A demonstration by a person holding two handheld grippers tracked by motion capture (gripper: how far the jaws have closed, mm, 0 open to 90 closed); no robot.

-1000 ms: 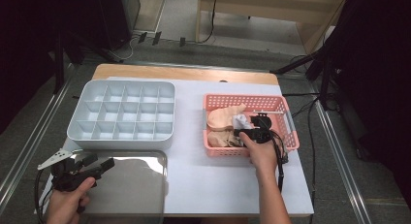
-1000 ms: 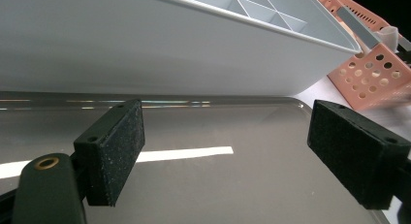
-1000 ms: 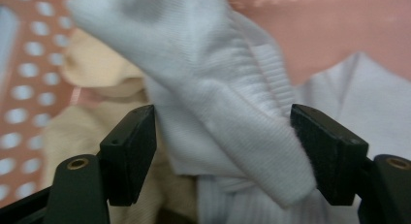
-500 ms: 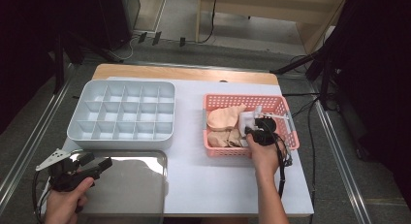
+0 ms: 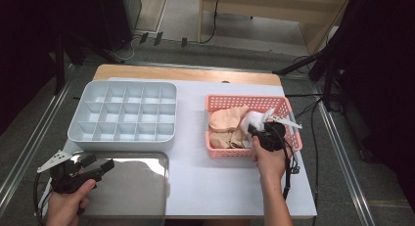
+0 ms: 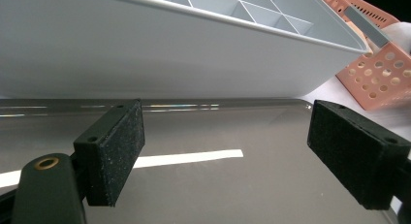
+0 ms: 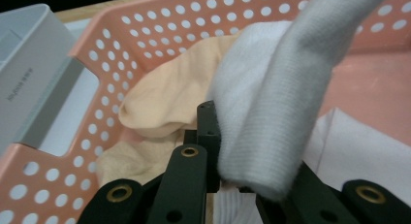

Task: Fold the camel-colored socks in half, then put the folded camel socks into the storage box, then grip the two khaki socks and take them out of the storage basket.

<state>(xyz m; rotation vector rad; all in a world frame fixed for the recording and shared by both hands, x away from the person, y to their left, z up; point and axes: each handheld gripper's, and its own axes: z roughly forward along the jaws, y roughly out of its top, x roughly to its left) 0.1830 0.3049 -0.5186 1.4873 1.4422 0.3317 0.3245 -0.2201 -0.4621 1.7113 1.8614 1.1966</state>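
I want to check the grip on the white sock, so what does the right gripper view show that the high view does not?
Right gripper view alone: the white sock pinched between the right gripper jaws, draped over one of them, with its knit weave plain. High view alone: the left gripper open above the metal tray, and the whole compartment organizer. Both: the pink basket, peach cloth and white sock.

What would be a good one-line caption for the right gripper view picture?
The right tongs clamp a white sock above beige socks in a pink perforated basket.
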